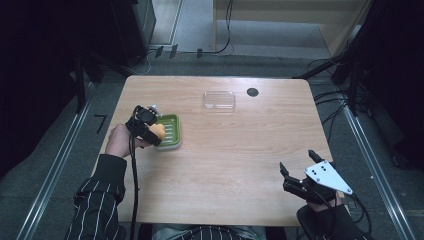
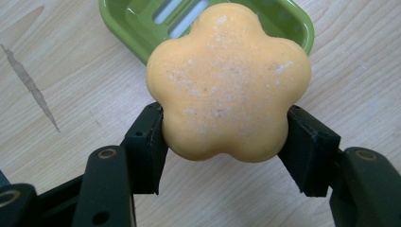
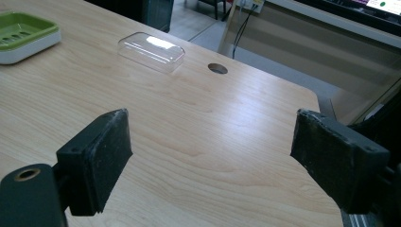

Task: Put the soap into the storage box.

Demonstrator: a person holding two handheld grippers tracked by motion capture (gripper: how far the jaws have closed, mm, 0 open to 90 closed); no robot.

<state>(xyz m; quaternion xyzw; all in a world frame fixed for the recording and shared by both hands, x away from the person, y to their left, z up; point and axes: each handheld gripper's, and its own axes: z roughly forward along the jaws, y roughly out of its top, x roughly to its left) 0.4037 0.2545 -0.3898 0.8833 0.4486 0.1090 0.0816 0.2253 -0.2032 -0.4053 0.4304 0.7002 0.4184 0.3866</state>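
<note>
An orange flower-shaped soap is clamped between the black jaws of my left gripper, which is shut on it. From above, the left gripper holds the soap over the left edge of a green soap dish on the table's left side. In the left gripper view the green soap dish lies just beyond the soap. My right gripper rests near the table's front right corner, jaws wide open with nothing between them.
A clear plastic lid lies at the back middle of the wooden table, beside a round cable hole. The right gripper view shows the lid, the hole and the dish far off.
</note>
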